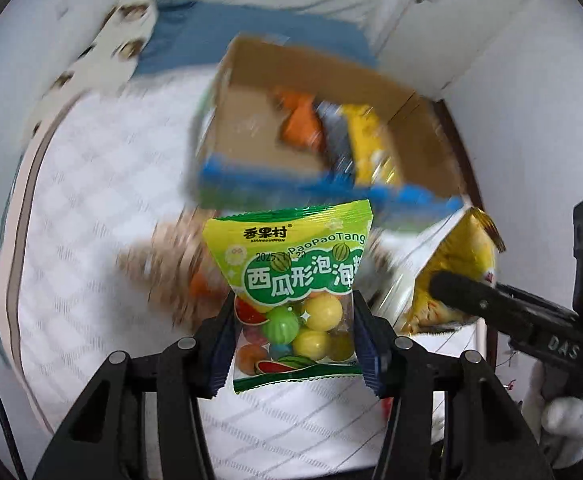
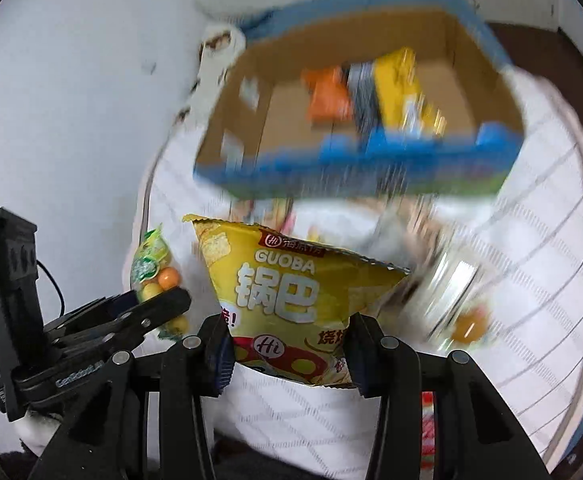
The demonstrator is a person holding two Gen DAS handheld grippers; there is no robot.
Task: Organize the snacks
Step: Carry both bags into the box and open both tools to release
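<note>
The left gripper (image 1: 295,336) is clamped on a bubble-gum bag (image 1: 291,280), and the right gripper (image 2: 287,344) pinches a yellow Guoba crisps bag (image 2: 291,280). Both hang short of the cardboard box (image 1: 423,152). I'd carry each bag over the box's near wall before letting go.

— From my feed I see a white quilted mattress (image 1: 103,208) with a blue blanket (image 1: 195,36) at its far end.

— I see that too, plus a spotted white pillow (image 1: 123,32) beside the blanket, and a pale wall (image 2: 71,80).
</note>
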